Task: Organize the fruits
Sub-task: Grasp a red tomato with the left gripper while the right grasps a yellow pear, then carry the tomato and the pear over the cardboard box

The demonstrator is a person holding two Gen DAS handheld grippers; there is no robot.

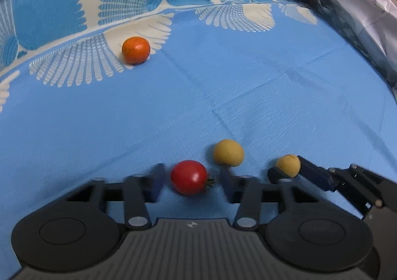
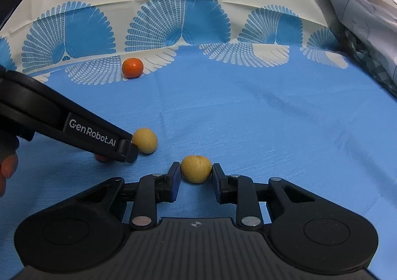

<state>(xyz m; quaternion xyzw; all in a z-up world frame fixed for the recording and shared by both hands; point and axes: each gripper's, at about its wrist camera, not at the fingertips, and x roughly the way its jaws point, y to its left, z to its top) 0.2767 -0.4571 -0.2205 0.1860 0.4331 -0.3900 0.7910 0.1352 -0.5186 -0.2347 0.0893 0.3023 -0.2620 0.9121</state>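
Fruits are scattered over a blue cloth (image 1: 248, 81) with a fan pattern along its far side. From the left wrist camera, the left gripper (image 1: 191, 178) has its jaws spread wide with a red tomato (image 1: 189, 177) sitting between them on the cloth, gaps on both sides so nothing's gripped. Just beyond its right finger sits a yellow fruit (image 1: 228, 152). Off to the right, the right gripper (image 1: 287, 168) comes in with a second yellow fruit (image 1: 288, 165) between its tips. An orange (image 1: 136, 50) sits well apart, up by the pattern.

From the right wrist camera, the right gripper (image 2: 196, 174) has its jaws narrowed around the second yellow fruit (image 2: 196, 169), pads right up against both sides, fruit down at the cloth (image 2: 273, 118). The left gripper (image 2: 124, 149) pokes in from the left, its tip just beside the yellow fruit (image 2: 145, 140), and the tomato (image 2: 100, 158) is mostly hidden under it. The orange (image 2: 133, 68) is far back.
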